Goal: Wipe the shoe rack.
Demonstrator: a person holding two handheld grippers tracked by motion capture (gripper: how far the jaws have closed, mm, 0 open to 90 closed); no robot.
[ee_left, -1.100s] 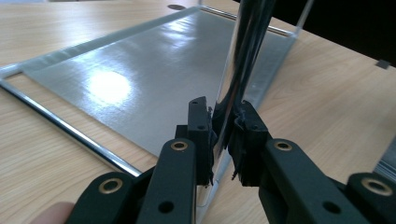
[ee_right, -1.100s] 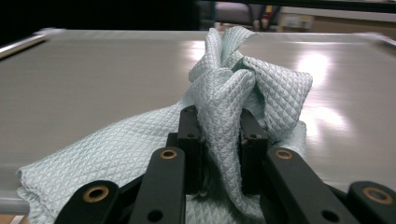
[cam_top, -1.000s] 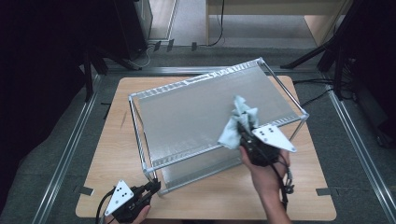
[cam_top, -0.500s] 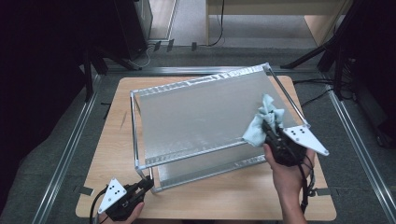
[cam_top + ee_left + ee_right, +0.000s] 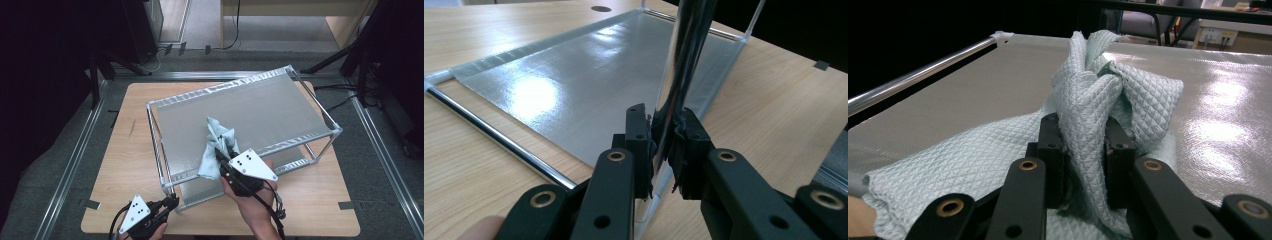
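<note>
A: Where is the cloth (image 5: 216, 145) lying, and what is holding it?

B: It is resting on the top shelf (image 5: 280, 107) of the metal rack (image 5: 320, 150), toward the near edge. The right gripper (image 5: 222, 152) is pinching a bunched fold between its pads (image 5: 1050, 150); the loose part is draping toward the near rail (image 5: 235, 160).

A: And the left gripper (image 5: 172, 201)?

B: Its pads (image 5: 639, 145) are clamping the near-left upright post (image 5: 679, 90), steadying the rack on the wooden table (image 5: 125, 165).

A: Which relation is governing the coming stroke?

B: The shelf's long axis is running from near-left to far-right. The cloth is sitting ahead of the right jaws, with most of the unwiped sheet lying beyond and to the right. Judging from this, the right hand (image 5: 252, 205) is the nearer one for sweeping along that axis, while the left is bracing.
</note>
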